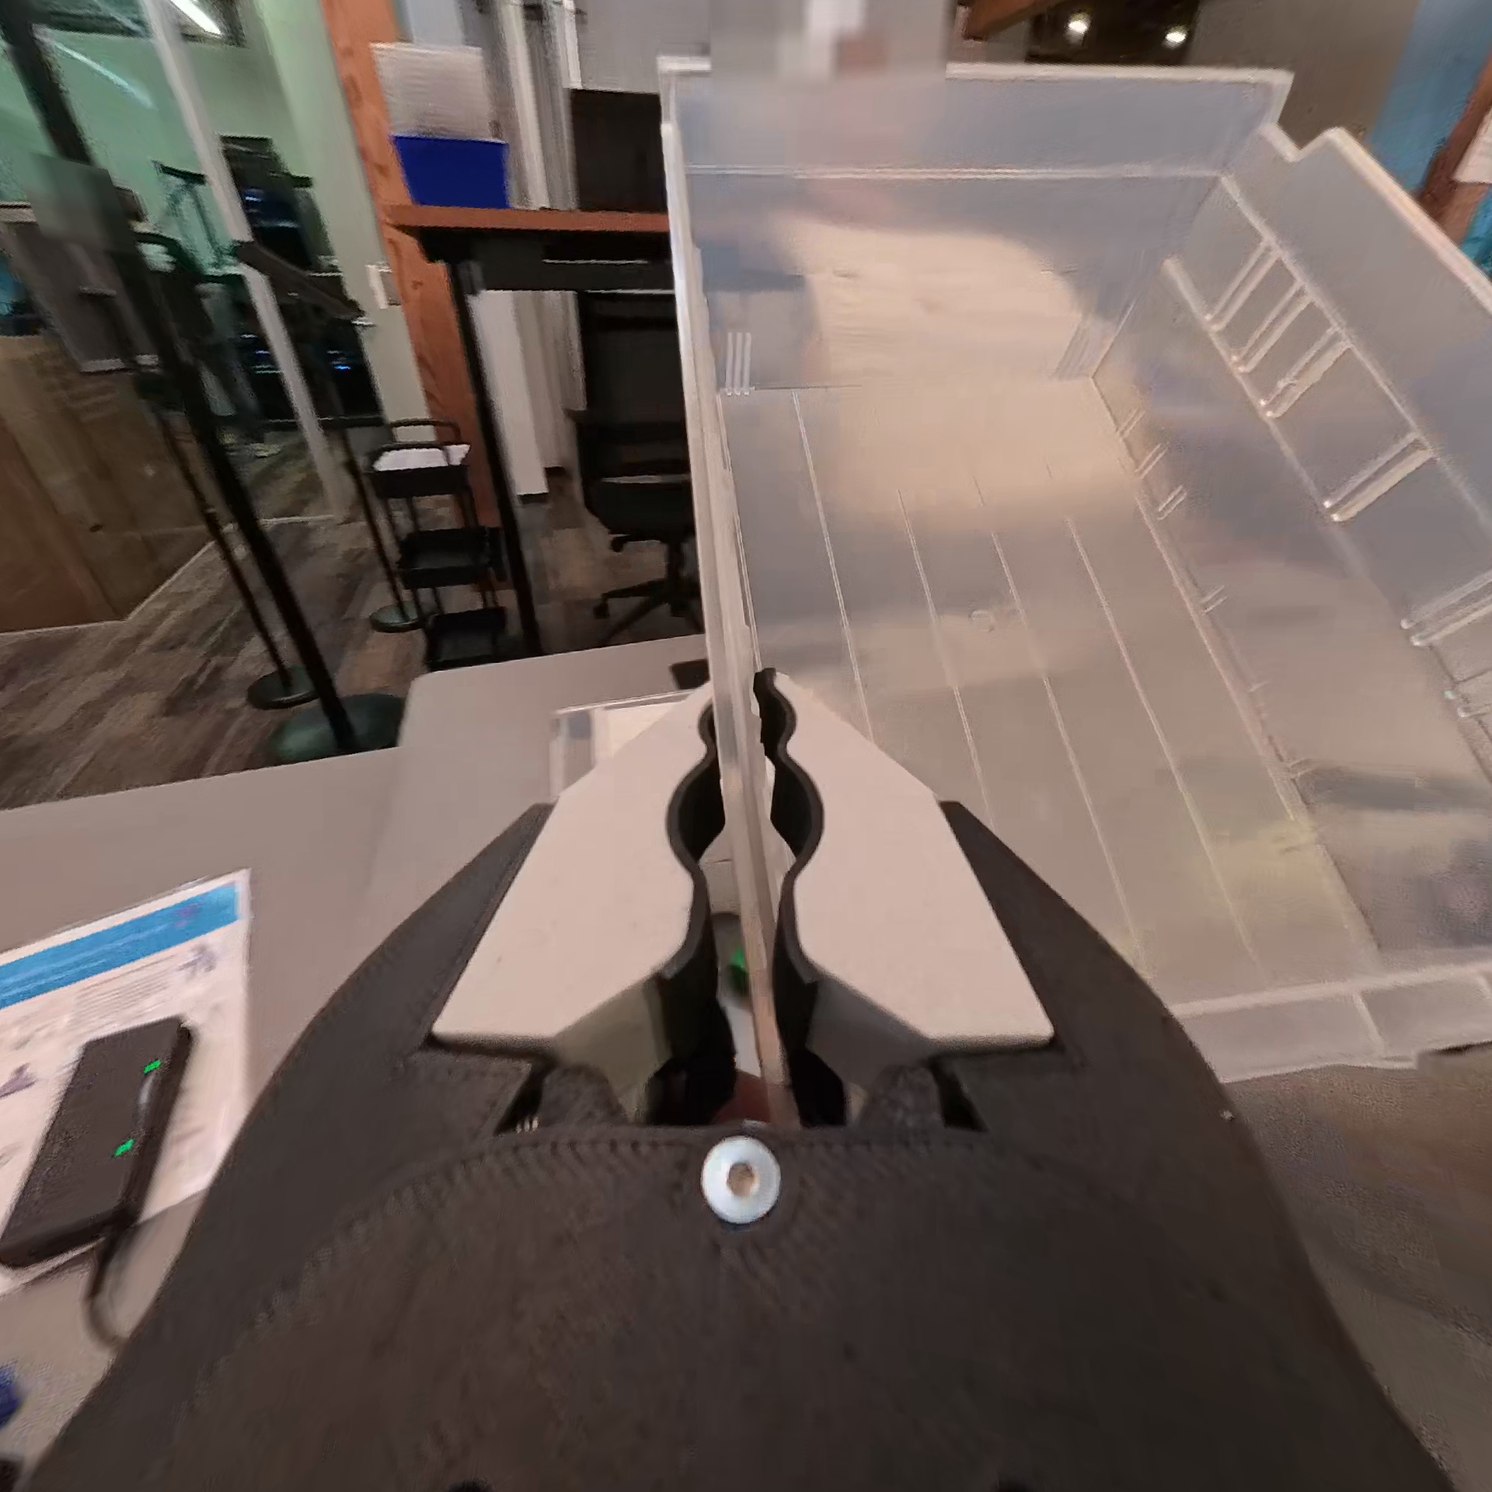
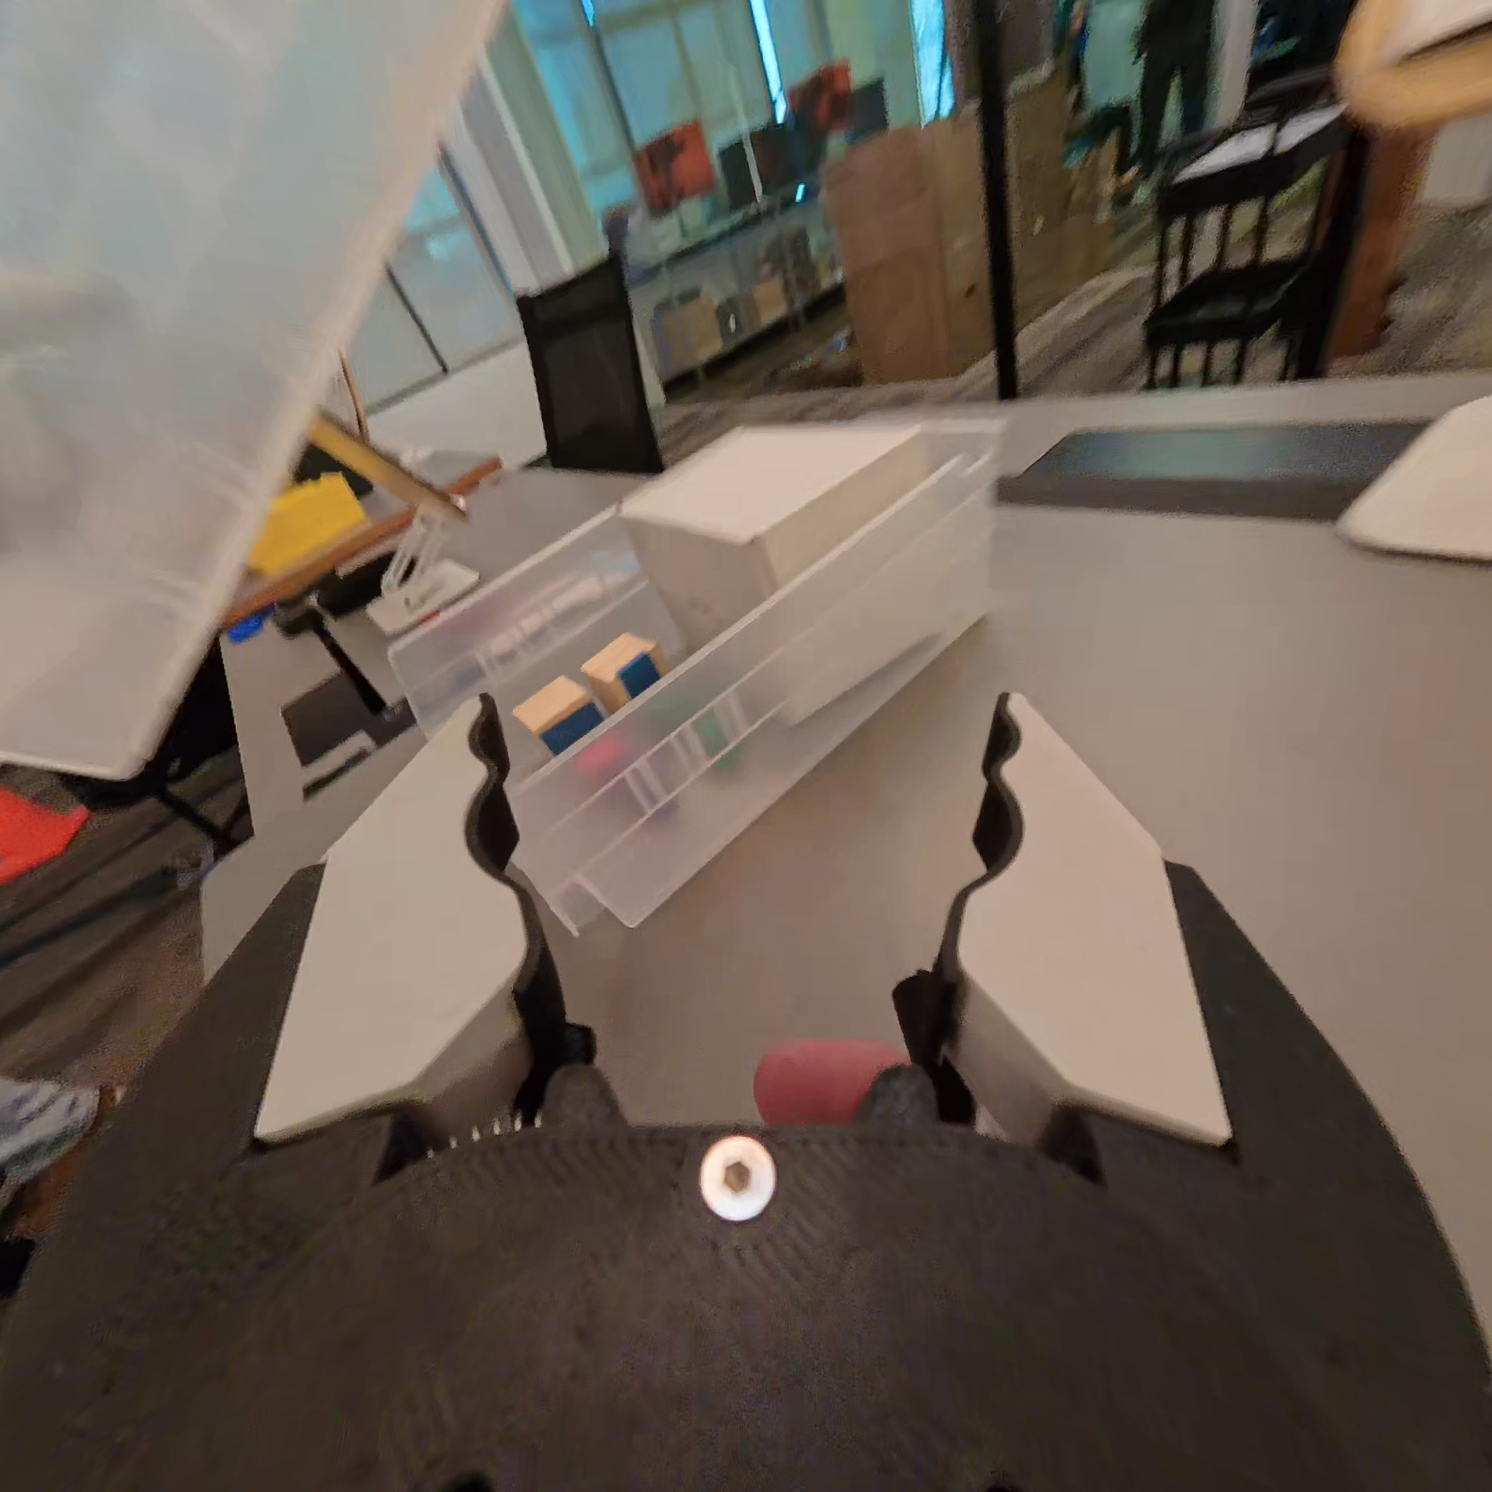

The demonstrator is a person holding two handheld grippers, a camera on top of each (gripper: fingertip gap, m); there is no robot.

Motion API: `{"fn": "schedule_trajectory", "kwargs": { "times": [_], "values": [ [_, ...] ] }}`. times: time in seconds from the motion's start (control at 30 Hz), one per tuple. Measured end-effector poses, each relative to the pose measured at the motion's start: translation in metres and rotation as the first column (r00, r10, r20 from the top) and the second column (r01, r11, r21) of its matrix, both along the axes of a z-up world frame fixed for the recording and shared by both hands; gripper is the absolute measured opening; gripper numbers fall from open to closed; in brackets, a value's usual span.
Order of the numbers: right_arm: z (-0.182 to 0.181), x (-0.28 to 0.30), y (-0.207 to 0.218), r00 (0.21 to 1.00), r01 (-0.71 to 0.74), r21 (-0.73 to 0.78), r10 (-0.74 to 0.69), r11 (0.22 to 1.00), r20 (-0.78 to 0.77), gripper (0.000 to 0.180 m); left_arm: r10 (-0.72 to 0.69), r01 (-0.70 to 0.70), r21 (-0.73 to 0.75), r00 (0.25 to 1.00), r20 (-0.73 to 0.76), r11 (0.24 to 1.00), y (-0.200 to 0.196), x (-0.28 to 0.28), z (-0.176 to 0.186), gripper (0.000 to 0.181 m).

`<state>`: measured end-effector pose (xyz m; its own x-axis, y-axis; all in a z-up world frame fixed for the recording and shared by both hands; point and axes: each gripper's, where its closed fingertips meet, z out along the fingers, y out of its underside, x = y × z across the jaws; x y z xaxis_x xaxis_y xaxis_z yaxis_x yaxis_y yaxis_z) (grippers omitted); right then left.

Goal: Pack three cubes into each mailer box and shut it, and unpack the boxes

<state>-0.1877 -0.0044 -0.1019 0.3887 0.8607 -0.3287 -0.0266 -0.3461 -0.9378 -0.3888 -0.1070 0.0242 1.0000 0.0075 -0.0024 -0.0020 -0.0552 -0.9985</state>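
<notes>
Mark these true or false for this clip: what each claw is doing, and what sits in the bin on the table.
1. The left claw is shut on the wall of an empty clear bin. True.
2. The right claw grips a cube. False: it is open and holds nothing.
3. Two wooden cubes with blue faces sit in the clear bin on the table. True.
4. That bin holds cubes only. False: a white box is in it too.
5. A phone lies on paper. True.
</notes>
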Motion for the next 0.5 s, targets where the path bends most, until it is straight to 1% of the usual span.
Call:
{"fn": "schedule_trajectory", "kwargs": {
  "times": [0.03, 0.07, 0.13, 0.17, 0.27, 0.37, 0.43, 0.5],
  "values": [
    [0.015, 0.027, 0.003, 0.999, 0.015, 0.022, -0.014, 1.0, -0.031, 0.115, -0.031, 0.031, -0.013, 1.0, -0.005, 0.999, 0.008, 0.016, -0.002, 0.003],
    [0.03, 0.054, 0.002, 0.998, 0.023, 0.07, -0.019, 0.997, -0.053, 0.12, -0.063, 0.063, -0.03, 0.998, -0.007, 0.998, 0.016, 0.032, -0.005, 0.003],
    [0.053, 0.103, -0.01, 0.998, 0.053, 0.206, -0.043, 0.977, -0.053, 0.124, -0.122, 0.122, -0.06, 0.992, -0.011, 0.991, 0.034, 0.067, -0.015, 0.003],
    [0.061, 0.125, -0.018, 0.997, 0.073, 0.248, -0.062, 0.966, -0.052, 0.125, -0.152, 0.151, -0.077, 0.988, -0.014, 0.986, 0.044, 0.085, -0.021, 0.003],
    [0.08, 0.182, -0.04, 0.987, 0.138, 0.243, -0.112, 0.96, -0.117, 0.123, -0.243, 0.241, -0.124, 0.97, 0.003, 0.963, 0.077, 0.145, -0.044, 0.003],
    [0.08, 0.214, -0.057, 0.972, 0.21, 0.25, -0.175, 0.945, -0.156, 0.121, -0.336, 0.336, -0.172, 0.941, 0.029, 0.926, 0.112, 0.214, -0.07, 0.003],
    [0.07, 0.227, -0.058, 0.965, 0.252, 0.259, -0.222, 0.932, -0.14, 0.125, -0.395, 0.398, -0.201, 0.917, 0.055, 0.895, 0.133, 0.262, -0.089, 0.003],
    [0.063, 0.243, -0.051, 0.952, 0.296, 0.24, -0.266, 0.925, -0.149, 0.121, -0.438, 0.442, -0.238, 0.896, 0.072, 0.865, 0.152, 0.306, -0.107, 0.003]
  ]
}}
